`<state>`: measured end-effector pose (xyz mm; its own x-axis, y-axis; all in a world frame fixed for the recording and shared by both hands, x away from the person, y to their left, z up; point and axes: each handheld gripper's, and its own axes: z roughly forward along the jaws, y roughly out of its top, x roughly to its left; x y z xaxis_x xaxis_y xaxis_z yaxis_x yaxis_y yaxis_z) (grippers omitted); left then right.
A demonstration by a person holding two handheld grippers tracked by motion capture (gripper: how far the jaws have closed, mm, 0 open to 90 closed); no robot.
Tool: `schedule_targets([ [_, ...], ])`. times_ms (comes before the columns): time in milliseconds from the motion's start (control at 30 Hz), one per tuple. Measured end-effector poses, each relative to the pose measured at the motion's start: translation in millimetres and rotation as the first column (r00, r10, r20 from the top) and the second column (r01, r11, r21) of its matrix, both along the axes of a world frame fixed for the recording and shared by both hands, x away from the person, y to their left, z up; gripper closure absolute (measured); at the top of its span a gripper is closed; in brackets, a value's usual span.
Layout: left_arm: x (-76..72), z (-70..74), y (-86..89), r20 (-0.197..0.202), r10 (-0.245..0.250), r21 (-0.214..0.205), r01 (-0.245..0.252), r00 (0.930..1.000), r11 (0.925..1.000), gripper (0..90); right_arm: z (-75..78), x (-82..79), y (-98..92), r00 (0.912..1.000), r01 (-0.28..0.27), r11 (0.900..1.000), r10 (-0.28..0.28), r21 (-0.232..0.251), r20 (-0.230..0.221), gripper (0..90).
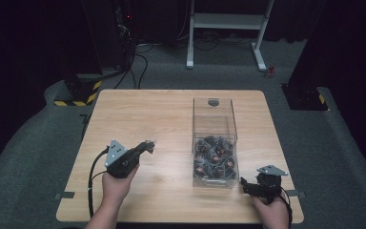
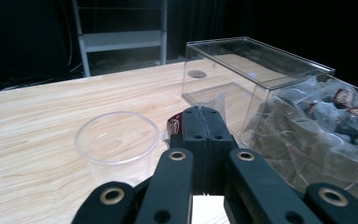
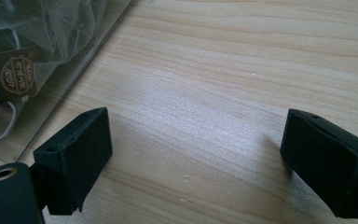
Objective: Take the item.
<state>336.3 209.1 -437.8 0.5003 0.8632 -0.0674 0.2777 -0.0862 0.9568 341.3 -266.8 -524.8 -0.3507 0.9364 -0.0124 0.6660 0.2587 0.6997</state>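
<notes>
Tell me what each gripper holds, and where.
Left gripper pinches a tea bag near its red tag. Right gripper holds nothing.

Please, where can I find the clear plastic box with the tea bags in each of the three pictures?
High view: the clear box stands right of centre on the table, tea bags in its near half.
Left gripper view: it fills the right side, beyond the shut jaws.
Right gripper view: its corner sits at the upper left.
Shared landmark: the brown labels on the tea bags inside the box.
</notes>
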Motion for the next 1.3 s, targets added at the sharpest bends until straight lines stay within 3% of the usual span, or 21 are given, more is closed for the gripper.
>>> schedule_targets([
  [433, 10.2, 1.9, 15.1, -0.006, 0.043, -0.002, -0.043, 0.9991, 0.9991, 90.0, 0.0, 0.1, -0.1, 1.0, -0.002, 1.0, 0.002, -0.001, 0.001, 8.7],
  [600, 14.9, 3.8, 20.7, -0.014, 0.056, -0.026, -0.057, 0.9983, 0.9981, 90.0, 0.0, -0.2, 0.2, 1.0, 0.003, 1.0, -0.003, 0.002, -0.002, 8.8],
  [1000, 27.6, 9.6, 24.9, -0.021, 0.073, -0.039, -0.074, 0.9971, 0.9965, 90.0, 0.0, 0.0, -0.1, 1.0, -0.001, 1.0, 0.001, -0.001, 0.0, 8.8],
  [1300, 39.9, 9.4, 25.3, -0.041, 0.08, -0.026, -0.081, 0.996, 0.9964, 90.0, 0.0, 0.0, -0.1, 1.0, -0.002, 1.0, 0.002, -0.001, 0.001, 8.7],
])
